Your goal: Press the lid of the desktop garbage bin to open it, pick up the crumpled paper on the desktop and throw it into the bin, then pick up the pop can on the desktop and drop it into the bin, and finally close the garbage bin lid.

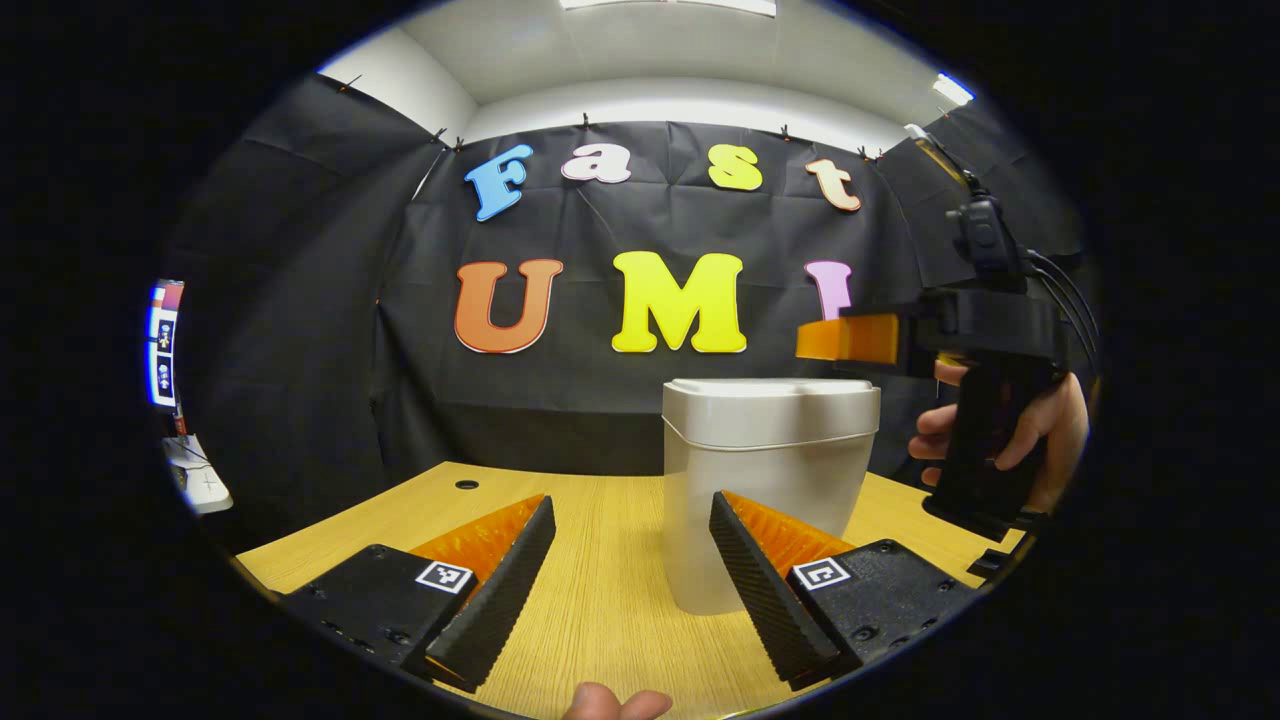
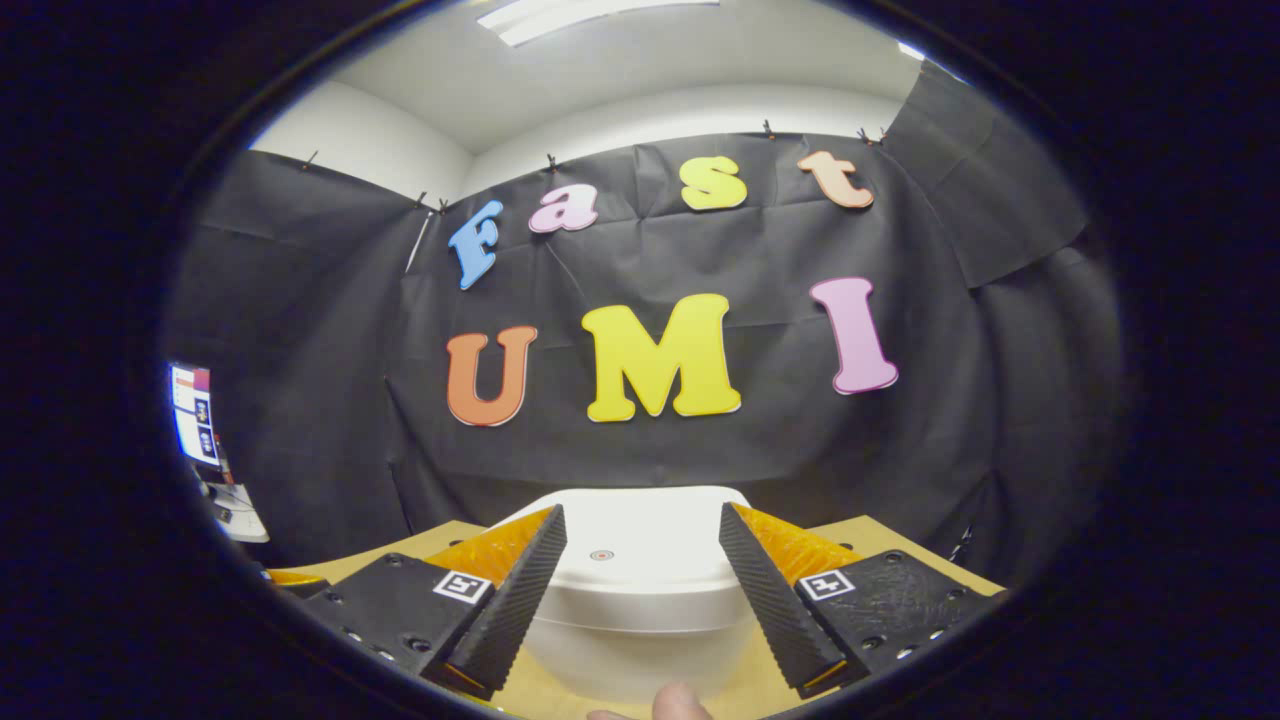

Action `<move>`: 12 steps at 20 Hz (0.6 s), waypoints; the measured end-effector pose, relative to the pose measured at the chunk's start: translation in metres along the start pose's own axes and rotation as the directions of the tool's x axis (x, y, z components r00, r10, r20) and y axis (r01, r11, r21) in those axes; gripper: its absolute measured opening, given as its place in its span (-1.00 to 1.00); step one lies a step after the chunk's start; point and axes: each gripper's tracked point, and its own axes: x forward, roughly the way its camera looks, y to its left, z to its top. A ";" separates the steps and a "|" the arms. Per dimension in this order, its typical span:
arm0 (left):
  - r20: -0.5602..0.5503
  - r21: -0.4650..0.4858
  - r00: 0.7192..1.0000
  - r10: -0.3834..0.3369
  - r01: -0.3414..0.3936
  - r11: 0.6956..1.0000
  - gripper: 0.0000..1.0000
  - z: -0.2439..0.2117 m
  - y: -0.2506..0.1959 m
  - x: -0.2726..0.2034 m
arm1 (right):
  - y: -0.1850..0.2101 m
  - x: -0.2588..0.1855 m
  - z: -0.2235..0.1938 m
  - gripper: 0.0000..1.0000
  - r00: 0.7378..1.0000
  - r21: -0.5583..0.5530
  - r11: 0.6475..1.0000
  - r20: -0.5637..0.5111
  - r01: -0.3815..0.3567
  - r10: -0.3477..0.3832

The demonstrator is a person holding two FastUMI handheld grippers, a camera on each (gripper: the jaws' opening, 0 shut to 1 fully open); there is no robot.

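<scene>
We see the bin (image 1: 768,490) at one o'clock, its lid (image 2: 630,560) down; the right gripper (image 2: 640,590) and left gripper (image 1: 630,570) are both spread, empty; every step remains.

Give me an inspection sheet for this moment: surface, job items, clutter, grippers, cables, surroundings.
Surface: wooden desktop, with a small round hole near its far edge.
Job's things: garbage bin upright on the desktop, its lid down.
Clutter: nothing seen.
Grippers: left gripper open, low over the desktop just in front of the bin; right gripper open, above the lid, held in a hand to the bin's right.
Cables: black cables run from the back of the right gripper.
Surroundings: black cloth wall, white ceiling with lights, a screen at far left.
</scene>
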 end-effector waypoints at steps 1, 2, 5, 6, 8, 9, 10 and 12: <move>0.001 -0.001 1.000 0.000 0.000 1.000 1.00 0.000 0.000 0.001 | -0.008 -0.012 0.000 0.91 1.000 -0.004 1.000 0.017 0.014 -0.014; -0.002 -0.001 1.000 -0.003 0.003 1.000 1.00 -0.002 -0.002 0.002 | -0.015 -0.023 -0.002 0.91 0.999 -0.008 1.000 0.031 0.028 -0.027; -0.013 0.012 1.000 -0.010 0.010 1.000 1.00 -0.006 -0.008 0.002 | -0.033 -0.054 -0.020 0.84 0.997 -0.043 0.996 0.036 0.073 -0.071; -0.010 0.036 1.000 -0.008 0.009 0.999 0.99 -0.004 -0.011 0.001 | -0.041 -0.066 -0.030 0.91 0.994 -0.052 0.993 0.031 0.104 -0.102; 0.010 0.073 1.000 -0.024 0.023 0.997 0.99 0.002 -0.019 -0.001 | -0.038 -0.081 -0.047 0.92 0.992 -0.060 0.990 0.025 0.125 -0.124; 0.010 0.074 0.999 -0.037 0.036 0.997 1.00 0.001 -0.023 0.000 | -0.034 -0.086 -0.053 0.92 0.992 -0.069 0.990 0.024 0.127 -0.125; 0.011 0.070 0.999 -0.040 0.039 0.997 0.99 0.001 -0.025 -0.001 | -0.027 -0.087 -0.059 0.92 0.994 -0.083 0.990 0.019 0.112 -0.111; 0.010 0.068 0.999 -0.045 0.044 0.997 1.00 -0.001 -0.025 -0.001 | -0.027 -0.089 -0.054 0.91 0.992 -0.101 0.987 0.035 0.123 -0.120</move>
